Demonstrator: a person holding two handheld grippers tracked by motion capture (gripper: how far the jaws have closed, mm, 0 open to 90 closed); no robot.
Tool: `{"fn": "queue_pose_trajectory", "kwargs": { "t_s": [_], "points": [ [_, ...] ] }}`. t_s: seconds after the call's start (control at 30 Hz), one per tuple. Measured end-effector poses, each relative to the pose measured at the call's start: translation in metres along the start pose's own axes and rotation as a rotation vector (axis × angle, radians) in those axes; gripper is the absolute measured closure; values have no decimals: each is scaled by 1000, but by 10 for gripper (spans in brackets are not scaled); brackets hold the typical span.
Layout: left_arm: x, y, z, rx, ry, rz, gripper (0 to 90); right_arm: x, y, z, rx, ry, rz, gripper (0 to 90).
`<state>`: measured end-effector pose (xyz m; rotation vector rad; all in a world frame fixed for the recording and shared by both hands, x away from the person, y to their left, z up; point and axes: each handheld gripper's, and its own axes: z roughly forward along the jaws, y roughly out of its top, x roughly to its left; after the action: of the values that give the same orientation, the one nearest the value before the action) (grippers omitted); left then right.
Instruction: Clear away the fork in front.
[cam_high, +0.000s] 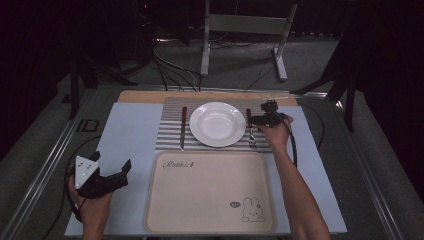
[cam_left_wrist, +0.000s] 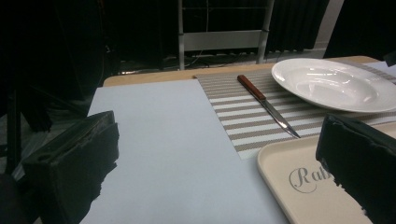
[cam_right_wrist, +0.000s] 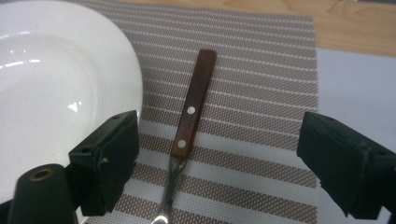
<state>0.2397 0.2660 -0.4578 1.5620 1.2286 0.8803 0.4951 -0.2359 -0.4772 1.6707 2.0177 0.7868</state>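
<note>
A white plate sits mid-way on a striped placemat. Left of it lies a knife with a brown handle, right of it a fork with a brown wooden handle. My right gripper hovers open just over the fork; its jaws straddle the handle, with the plate by the left jaw. My left gripper rests open and empty near the table's front left. In its own view my left gripper faces the knife and plate.
A beige tray with a rabbit print lies in front of the placemat, close to my left gripper's right jaw. The light blue table surface spreads around it. A wooden strip runs along the far edge. Cables and a metal stand are beyond.
</note>
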Motion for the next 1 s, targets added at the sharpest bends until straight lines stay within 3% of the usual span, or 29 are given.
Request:
{"fn": "queue_pose_trajectory", "kwargs": {
  "t_s": [0.53, 0.6, 0.63, 0.73, 0.83, 0.9, 0.97, 1.0],
  "points": [
    [3, -1, -1, -8, 6, -23, 0, 0, -4, 23, 55, -7, 42, 272],
    [4, -1, -1, -7, 5, -23, 0, 1, -5, 26, 59, 2, 46, 370],
    [4, -1, -1, -7, 5, -23, 0, 1, -5, 26, 59, 2, 46, 370],
    [4, -1, -1, -5, 6, -24, 0, 4, -7, 30, 66, 18, 45, 479],
    [4, -1, -1, -5, 6, -24, 0, 5, -8, 31, 69, 19, 44, 507],
    [4, -1, -1, -6, 5, -22, 0, 7, -8, 33, 75, 41, 56, 630],
    [4, -1, -1, -6, 5, -22, 0, 8, -9, 34, 80, 50, 60, 651],
    [4, -1, -1, -5, 5, -22, 0, 8, -10, 35, 91, 69, 65, 709]
  ]
}}
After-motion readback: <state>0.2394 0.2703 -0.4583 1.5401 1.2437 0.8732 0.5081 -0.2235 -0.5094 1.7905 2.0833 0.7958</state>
